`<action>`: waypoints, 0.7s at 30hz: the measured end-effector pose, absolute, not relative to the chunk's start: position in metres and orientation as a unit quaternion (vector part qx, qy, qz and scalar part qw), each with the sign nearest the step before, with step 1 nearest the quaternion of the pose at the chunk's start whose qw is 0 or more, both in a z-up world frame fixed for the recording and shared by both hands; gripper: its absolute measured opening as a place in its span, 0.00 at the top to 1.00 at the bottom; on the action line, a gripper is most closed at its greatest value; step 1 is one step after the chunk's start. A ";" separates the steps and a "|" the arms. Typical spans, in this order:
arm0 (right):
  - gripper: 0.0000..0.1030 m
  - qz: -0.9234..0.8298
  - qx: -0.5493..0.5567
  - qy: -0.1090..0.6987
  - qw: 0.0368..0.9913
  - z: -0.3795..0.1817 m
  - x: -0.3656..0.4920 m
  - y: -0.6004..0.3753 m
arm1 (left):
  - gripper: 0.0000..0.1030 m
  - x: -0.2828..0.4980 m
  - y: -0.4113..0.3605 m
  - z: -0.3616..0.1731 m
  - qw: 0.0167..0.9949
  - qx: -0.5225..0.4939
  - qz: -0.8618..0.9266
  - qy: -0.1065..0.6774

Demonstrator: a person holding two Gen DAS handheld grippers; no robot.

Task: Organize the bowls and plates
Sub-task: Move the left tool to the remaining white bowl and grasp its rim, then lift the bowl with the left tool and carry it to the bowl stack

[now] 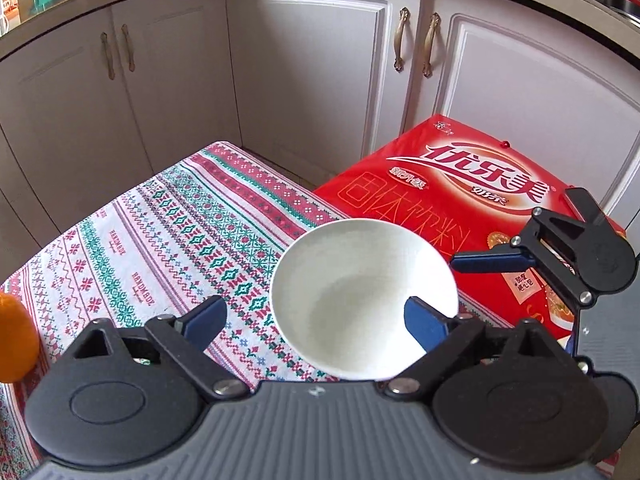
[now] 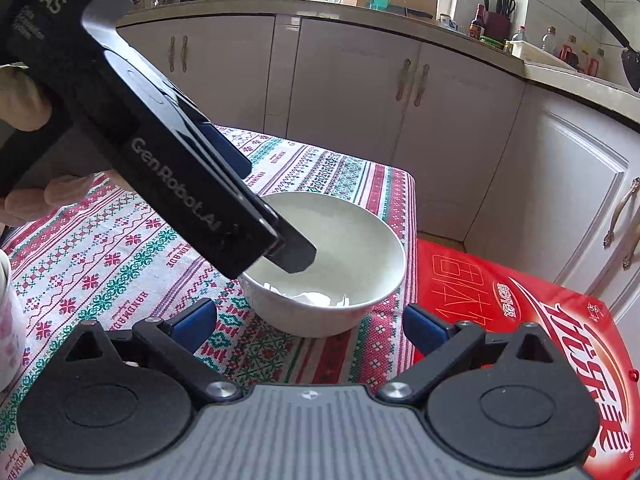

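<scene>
A white bowl [image 1: 360, 280] [image 2: 332, 240] stands upright on the patterned tablecloth [image 1: 160, 232], close to the cloth's right edge. My left gripper [image 1: 316, 316] straddles its near rim: the right fingertip [image 1: 424, 324] is inside the bowl, the left one outside with a gap to the wall, so it is open. In the right wrist view the left gripper [image 2: 272, 214] slants down from the upper left, one finger dipping into the bowl. My right gripper [image 2: 310, 326] is open wide just before the bowl's near side, touching nothing.
A red printed box [image 1: 460, 184] [image 2: 520, 320] lies right beside the table. An orange object [image 1: 12, 340] sits at the cloth's left. A flowered white cup [image 2: 8, 320] stands at the far left. Pale cabinet doors [image 1: 320, 72] close off the back. A person's hand [image 2: 24, 100] holds the left gripper.
</scene>
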State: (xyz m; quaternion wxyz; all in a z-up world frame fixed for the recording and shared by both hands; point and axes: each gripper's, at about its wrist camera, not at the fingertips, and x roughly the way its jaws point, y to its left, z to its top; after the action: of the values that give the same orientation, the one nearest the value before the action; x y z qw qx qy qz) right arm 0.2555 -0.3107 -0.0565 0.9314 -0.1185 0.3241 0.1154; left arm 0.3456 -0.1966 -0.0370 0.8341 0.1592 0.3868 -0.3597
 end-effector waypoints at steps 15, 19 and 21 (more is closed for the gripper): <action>0.17 0.131 -0.102 0.322 0.932 -0.054 0.268 -0.320 | 0.30 0.361 -0.213 -0.043 0.815 0.153 -0.387 0.404; 0.17 0.132 -0.098 0.322 0.932 -0.053 0.269 -0.320 | 0.30 0.363 -0.214 -0.044 0.812 0.152 -0.388 0.408; 0.17 0.133 -0.096 0.322 0.932 -0.053 0.268 -0.321 | 0.30 0.365 -0.215 -0.046 0.810 0.151 -0.389 0.411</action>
State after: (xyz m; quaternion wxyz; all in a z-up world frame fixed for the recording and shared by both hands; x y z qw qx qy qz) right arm 0.2684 -0.3209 -0.0532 0.9324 -0.0962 0.3219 0.1332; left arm 0.3651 -0.2151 -0.0456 0.8103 0.1509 0.4114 -0.3892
